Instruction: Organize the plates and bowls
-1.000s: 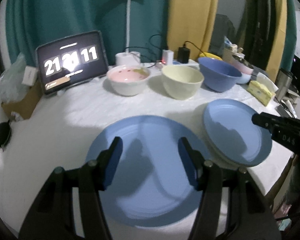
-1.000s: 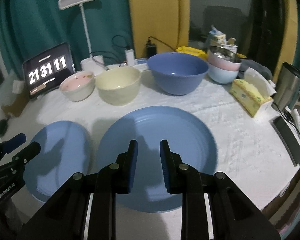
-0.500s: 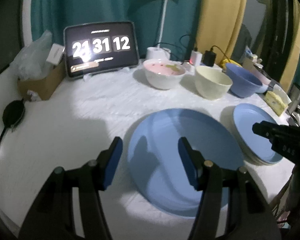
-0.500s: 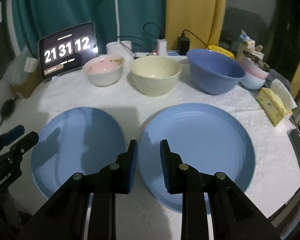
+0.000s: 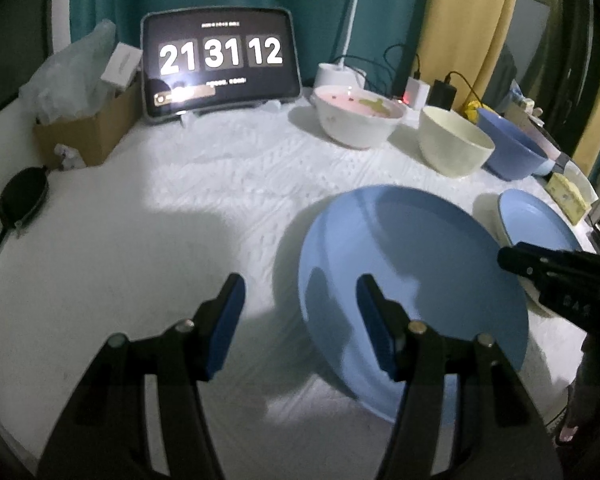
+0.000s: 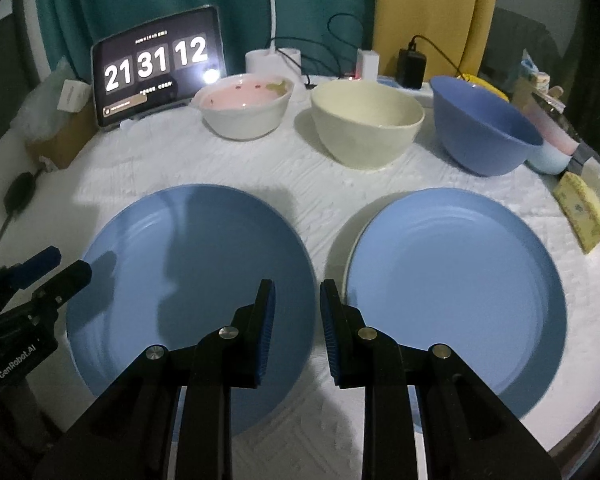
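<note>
Two large blue plates lie side by side on the white cloth. The left plate lies bare on the cloth. The right plate rests on a white plate whose rim shows beneath it. My left gripper hovers open over the left plate's left edge, holding nothing. Above the gap between the two plates is my right gripper; its pads stand slightly apart with nothing between them. Behind stand a pink-lined white bowl, a cream bowl and a blue bowl.
A tablet clock, a lamp base and chargers with cables line the back edge. A cardboard box and a black pouch sit far left. Stacked small bowls and a yellow sponge sit right.
Both grippers moved left and a little lower. The left one went from over the left plate's middle to its left edge. The right one went from over the right plate to the gap between plates.
</note>
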Tool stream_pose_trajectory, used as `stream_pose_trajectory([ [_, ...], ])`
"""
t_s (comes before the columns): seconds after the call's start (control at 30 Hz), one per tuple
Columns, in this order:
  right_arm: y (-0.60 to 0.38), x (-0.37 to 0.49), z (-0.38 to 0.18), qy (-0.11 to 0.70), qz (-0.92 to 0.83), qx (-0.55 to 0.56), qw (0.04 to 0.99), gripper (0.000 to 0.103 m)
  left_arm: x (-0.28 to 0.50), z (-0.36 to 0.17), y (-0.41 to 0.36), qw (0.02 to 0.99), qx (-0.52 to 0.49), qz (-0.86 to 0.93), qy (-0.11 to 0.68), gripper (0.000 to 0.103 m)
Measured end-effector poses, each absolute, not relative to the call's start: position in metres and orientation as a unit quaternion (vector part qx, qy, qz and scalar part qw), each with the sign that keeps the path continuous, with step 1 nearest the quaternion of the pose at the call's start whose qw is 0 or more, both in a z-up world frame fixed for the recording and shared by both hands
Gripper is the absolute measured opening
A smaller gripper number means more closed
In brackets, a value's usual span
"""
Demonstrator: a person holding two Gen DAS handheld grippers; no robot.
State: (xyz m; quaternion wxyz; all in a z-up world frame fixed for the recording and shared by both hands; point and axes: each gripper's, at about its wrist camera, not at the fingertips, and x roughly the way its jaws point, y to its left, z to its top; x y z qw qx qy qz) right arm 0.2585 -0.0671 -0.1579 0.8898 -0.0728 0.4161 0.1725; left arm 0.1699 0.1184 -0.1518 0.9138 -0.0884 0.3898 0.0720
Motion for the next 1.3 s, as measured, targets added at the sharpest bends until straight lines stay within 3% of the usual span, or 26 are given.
stream_pose_trajectory([
  [1.1,-0.055,0.275,-0.177,0.424,0.177,-0.084,0.884,0.032,0.189,-0.171,0.111,0.899,-0.065,0.047,0.431,0.059],
  [1.3,-0.058,0.273,-0.175,0.422,0.191,-0.078,0.883,0.022,0.188,-0.169,0.103,0.901,-0.057,0.034,0.429,0.054],
])
